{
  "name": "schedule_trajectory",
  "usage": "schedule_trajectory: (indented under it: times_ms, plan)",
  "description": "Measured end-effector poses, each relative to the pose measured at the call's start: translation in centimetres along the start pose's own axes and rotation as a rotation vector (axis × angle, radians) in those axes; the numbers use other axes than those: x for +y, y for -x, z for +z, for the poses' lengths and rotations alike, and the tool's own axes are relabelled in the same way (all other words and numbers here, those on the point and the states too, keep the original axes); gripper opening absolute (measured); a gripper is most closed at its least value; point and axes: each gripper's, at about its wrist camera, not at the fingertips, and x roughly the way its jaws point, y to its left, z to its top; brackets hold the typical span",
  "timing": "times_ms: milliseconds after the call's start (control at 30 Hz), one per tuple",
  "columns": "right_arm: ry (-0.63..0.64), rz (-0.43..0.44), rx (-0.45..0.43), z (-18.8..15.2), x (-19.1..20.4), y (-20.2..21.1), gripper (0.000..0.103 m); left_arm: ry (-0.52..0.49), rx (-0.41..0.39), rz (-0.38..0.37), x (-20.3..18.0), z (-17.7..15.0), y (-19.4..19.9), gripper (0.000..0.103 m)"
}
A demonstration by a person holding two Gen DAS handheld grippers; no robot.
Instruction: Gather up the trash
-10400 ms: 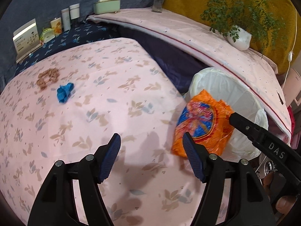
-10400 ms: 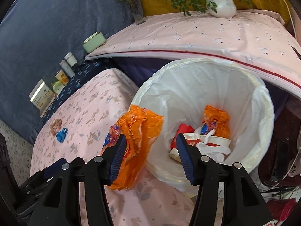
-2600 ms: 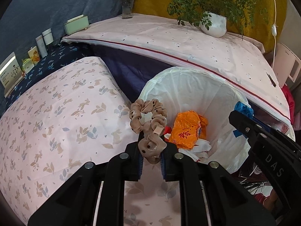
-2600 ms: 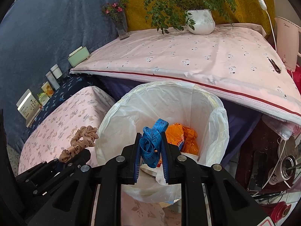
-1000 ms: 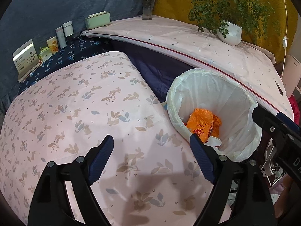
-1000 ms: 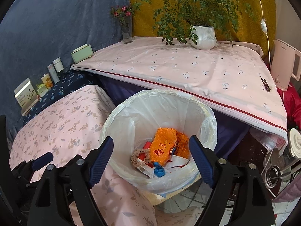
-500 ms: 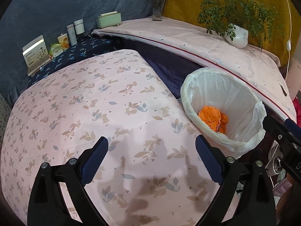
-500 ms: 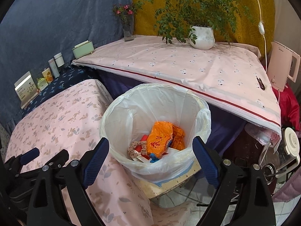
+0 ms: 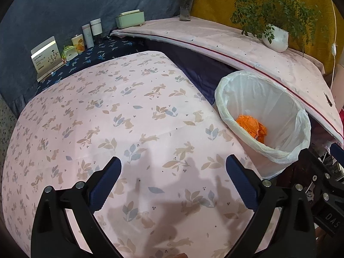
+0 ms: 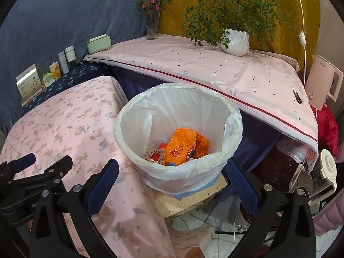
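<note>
Bin (image 10: 233,126): holds an orange wrapper (image 10: 182,148) and other scraps.
Tabletop (image 9: 107,118): no trash visible; collecting looks finished.
Left gripper (image 9: 173,172): fingers opening, empty.
Right gripper (image 10: 172,173): fingers opening, empty.

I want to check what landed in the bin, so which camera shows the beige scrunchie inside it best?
The right wrist view. It looks down into the lined bin, where the beige scrunchie lies beside the orange wrapper. The left wrist view sees the bin from the side: only the wrapper shows above the near rim, and the scrunchie is hidden.
</note>
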Motion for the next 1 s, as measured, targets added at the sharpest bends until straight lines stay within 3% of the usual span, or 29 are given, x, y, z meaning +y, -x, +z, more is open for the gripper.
schedule_trajectory:
  times_ms: [1000]
  plan:
    - [0.016,-0.011,0.032,-1.6,0.3,-0.9,0.097,0.024,0.005,0.023,-0.2,-0.7,-0.3,0.096]
